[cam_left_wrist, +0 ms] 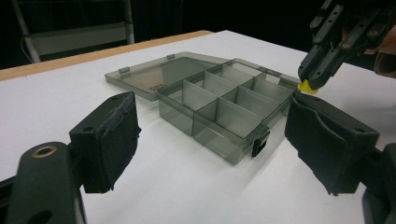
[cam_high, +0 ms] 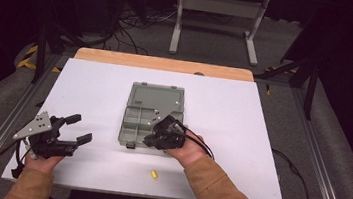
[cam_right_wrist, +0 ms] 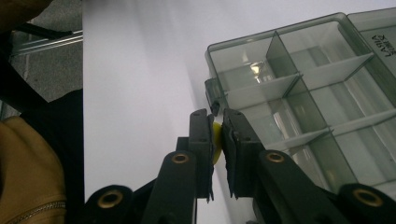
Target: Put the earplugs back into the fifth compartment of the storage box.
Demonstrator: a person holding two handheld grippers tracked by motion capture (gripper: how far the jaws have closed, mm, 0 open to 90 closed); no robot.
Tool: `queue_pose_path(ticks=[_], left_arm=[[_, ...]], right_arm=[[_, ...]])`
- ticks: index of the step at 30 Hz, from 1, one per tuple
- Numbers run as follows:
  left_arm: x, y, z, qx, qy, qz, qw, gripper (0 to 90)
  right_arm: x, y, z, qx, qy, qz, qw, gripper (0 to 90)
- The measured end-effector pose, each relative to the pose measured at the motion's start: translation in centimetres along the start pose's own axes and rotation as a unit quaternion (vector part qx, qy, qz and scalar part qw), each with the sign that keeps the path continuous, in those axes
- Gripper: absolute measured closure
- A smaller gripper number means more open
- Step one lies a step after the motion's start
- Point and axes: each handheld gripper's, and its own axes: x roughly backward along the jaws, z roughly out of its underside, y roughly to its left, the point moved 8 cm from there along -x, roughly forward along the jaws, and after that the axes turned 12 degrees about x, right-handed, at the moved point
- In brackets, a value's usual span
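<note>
A grey see-through compartment box [cam_high: 134, 125] lies in the middle of the white table with its lid folded back; it also shows as the box [cam_left_wrist: 219, 107] and the box [cam_right_wrist: 299, 93]. My right gripper [cam_high: 149, 140] hovers at the box's front edge, shut on a small yellow piece [cam_right_wrist: 216, 140]. From the left gripper view, that right gripper [cam_left_wrist: 308, 81] hangs above the box's corner with the yellow piece [cam_left_wrist: 307, 87] at its tips. My left gripper [cam_high: 79, 128] rests at the table's front left, open, with nothing between its jaws, aimed at the box.
A second small yellow piece [cam_high: 154, 175] lies on the table near the front edge, right of centre. The table's wooden back edge [cam_high: 163, 64] runs behind the box. Beyond it on the floor stand a white frame [cam_high: 219, 14] and cables.
</note>
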Motion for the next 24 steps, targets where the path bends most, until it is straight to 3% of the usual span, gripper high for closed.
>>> queue_pose_path(ticks=[24], left_arm=[[0.1, 0.1, 0.0, 0.001, 0.002, 0.000, 1.0000, 18.2]], right_arm=[[-3.3, -3.0, -3.2, -0.016, -0.027, 0.004, 0.9995, 81.4]])
